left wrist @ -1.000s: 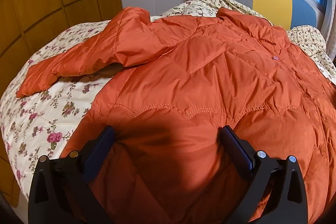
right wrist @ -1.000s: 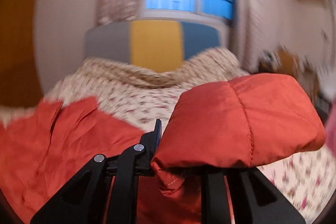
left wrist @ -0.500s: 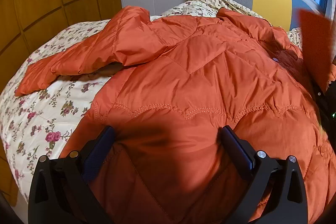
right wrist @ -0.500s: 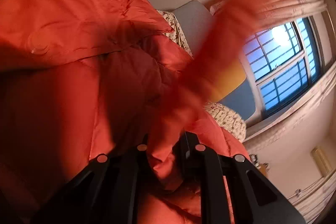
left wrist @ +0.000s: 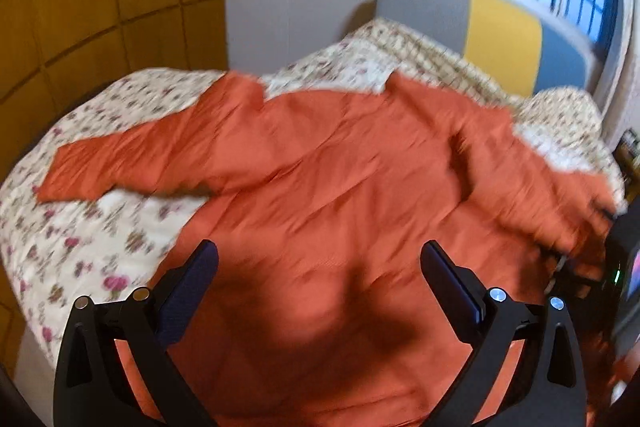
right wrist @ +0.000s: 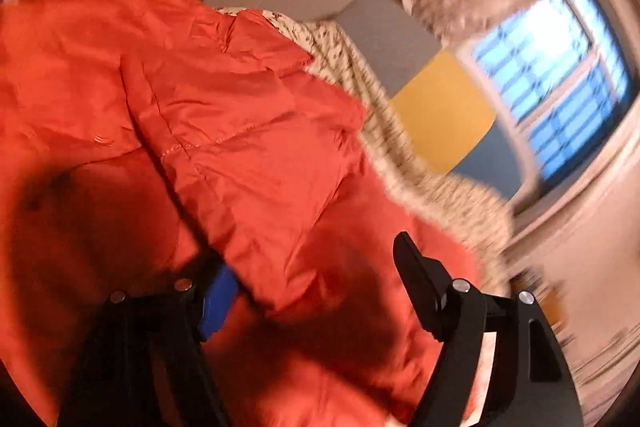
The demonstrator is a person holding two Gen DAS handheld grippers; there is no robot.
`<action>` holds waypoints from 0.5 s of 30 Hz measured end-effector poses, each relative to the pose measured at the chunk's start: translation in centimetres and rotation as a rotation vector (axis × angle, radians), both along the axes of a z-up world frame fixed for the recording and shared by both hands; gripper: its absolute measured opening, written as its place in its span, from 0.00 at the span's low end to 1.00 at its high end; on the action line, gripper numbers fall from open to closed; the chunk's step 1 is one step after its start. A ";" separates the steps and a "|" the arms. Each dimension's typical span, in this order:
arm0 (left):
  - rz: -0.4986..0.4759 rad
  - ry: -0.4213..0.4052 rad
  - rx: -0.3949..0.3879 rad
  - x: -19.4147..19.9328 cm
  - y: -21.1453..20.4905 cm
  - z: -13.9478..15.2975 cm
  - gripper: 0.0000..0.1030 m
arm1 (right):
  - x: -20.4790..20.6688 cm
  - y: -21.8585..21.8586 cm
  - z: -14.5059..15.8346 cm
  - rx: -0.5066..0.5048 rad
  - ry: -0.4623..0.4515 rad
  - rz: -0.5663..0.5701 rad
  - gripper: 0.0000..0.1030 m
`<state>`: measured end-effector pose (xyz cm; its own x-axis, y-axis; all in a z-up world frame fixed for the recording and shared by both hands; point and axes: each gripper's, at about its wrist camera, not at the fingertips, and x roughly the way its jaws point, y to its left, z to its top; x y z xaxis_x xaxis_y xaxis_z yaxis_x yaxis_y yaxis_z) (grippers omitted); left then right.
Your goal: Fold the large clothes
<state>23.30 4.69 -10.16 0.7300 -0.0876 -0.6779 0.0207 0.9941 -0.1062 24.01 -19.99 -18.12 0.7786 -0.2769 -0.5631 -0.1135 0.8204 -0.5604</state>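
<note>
The orange quilted jacket (left wrist: 340, 163) lies spread on the floral bedspread (left wrist: 92, 227). Left gripper (left wrist: 320, 263): jaws wide, empty. Right gripper (right wrist: 316, 279): jaws just opened; the sleeve (right wrist: 256, 163) appears released, though blurred.

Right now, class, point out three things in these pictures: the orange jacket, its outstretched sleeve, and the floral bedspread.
orange jacket (left wrist: 340, 163): left wrist view, on the quilted body panel.
outstretched sleeve (left wrist: 120, 163): left wrist view, mid-sleeve, lying flat at the picture's left.
floral bedspread (left wrist: 72, 251): left wrist view, bare patch below the sleeve.

Sleeve (right wrist: 256, 163) hides one right claw (right wrist: 316, 267) fingertip; bedspread (right wrist: 452, 195) motion-blurred.
</note>
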 end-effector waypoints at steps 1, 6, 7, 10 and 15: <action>-0.029 0.006 -0.031 0.6 -0.7 0.2 0.97 | 0.0 -0.7 0.2 0.057 0.006 -0.008 0.76; -0.166 0.056 -0.118 5.3 -5.6 -0.4 0.97 | 0.3 -2.4 1.3 0.164 -0.051 -0.027 0.82; -0.200 0.073 -0.137 6.7 -6.9 -0.9 0.97 | 0.0 -1.8 1.1 0.161 -0.055 -0.017 0.83; -0.222 0.130 -0.185 10.0 -9.4 -2.9 0.97 | -1.0 -1.5 0.9 0.156 -0.094 -0.003 0.83; -0.229 0.193 -0.244 12.3 -11.0 -5.2 0.79 | -4.4 -1.7 1.9 0.239 -0.197 0.005 0.84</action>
